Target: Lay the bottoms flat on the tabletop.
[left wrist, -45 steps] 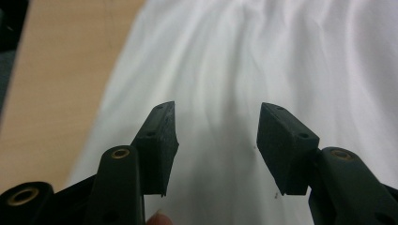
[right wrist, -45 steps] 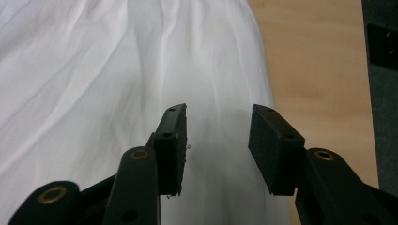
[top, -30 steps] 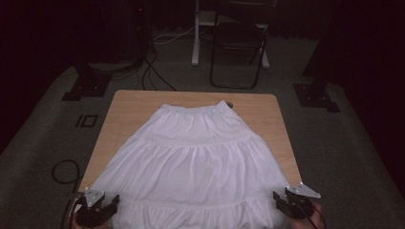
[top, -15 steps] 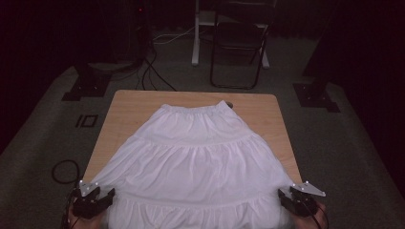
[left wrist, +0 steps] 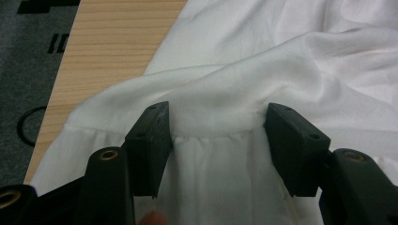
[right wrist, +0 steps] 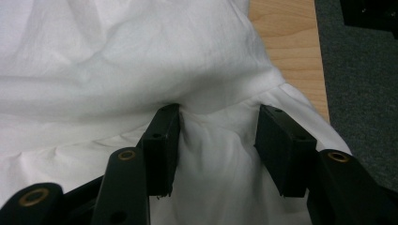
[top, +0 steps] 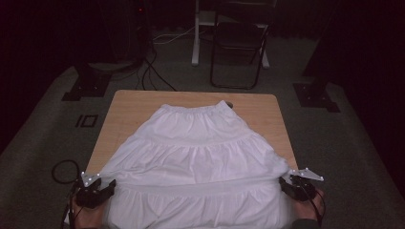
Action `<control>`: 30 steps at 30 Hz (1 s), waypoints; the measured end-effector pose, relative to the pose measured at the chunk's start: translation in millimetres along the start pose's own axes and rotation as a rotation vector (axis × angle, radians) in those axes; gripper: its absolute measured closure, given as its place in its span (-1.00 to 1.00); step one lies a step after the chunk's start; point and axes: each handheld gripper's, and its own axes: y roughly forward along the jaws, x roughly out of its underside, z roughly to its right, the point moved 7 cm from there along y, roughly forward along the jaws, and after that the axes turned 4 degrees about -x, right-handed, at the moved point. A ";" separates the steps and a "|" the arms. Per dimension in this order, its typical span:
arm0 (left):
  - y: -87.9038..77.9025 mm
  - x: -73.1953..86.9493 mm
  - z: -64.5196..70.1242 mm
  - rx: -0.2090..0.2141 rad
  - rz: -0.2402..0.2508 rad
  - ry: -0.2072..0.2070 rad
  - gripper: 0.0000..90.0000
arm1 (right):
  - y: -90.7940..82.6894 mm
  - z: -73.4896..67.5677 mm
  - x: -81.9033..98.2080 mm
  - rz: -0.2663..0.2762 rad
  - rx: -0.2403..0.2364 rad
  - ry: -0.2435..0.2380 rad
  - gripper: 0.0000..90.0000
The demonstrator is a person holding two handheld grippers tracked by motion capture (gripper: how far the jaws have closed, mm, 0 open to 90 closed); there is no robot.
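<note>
Here a white tiered fabric skirt lies spread flat on the light wooden table, with its gathered waistband at the far side and its wide hem hanging over the near edge of the table, toward the person. The skirt covers most of the table; bare wood shows at the far corners and along the left and right edges.

In the high view the left tongs are at the near left corner of the skirt, beside the seam between the middle tier and the lowest tier. The right tongs are at the same seam on the near right side. A hand holds the left tongs from below, and the other hand holds the right tongs.

In the left gripper view the left tongs are released: the two black jaws stand wide apart, and a fold of the white skirt bulges between their tips, with the gathered seam lying in the gap. In the right gripper view the right tongs are also released, the jaws well apart, with the skirt bunched up just in front of them and cloth between the jaws.

A black folding chair stands on the grey carpet floor beyond the table.
</note>
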 end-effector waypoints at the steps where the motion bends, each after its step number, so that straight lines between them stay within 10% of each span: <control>1: -0.6 0.0 0.3 0.004 -0.005 -0.003 -0.07 | -0.3 -0.6 0.1 -0.003 0.003 0.004 0.11; 4: -3.6 -2.1 3.1 0.020 -0.018 -0.012 -0.02 | -3.1 -6.1 -0.8 -0.032 -0.004 -0.013 0.03; 12: 5.1 -40.7 32.6 0.058 0.064 0.048 -0.02 | -7.7 -40.8 -44.2 0.102 -0.073 -0.087 -0.07; 23: 69.0 -91.5 104.5 0.138 0.063 0.232 -0.05 | 72.3 -84.2 -101.0 0.047 -0.128 -0.185 -0.04; 30: 102.6 -107.5 123.7 0.172 0.051 0.200 0.08 | 109.9 -95.0 -129.5 0.042 -0.163 -0.141 0.23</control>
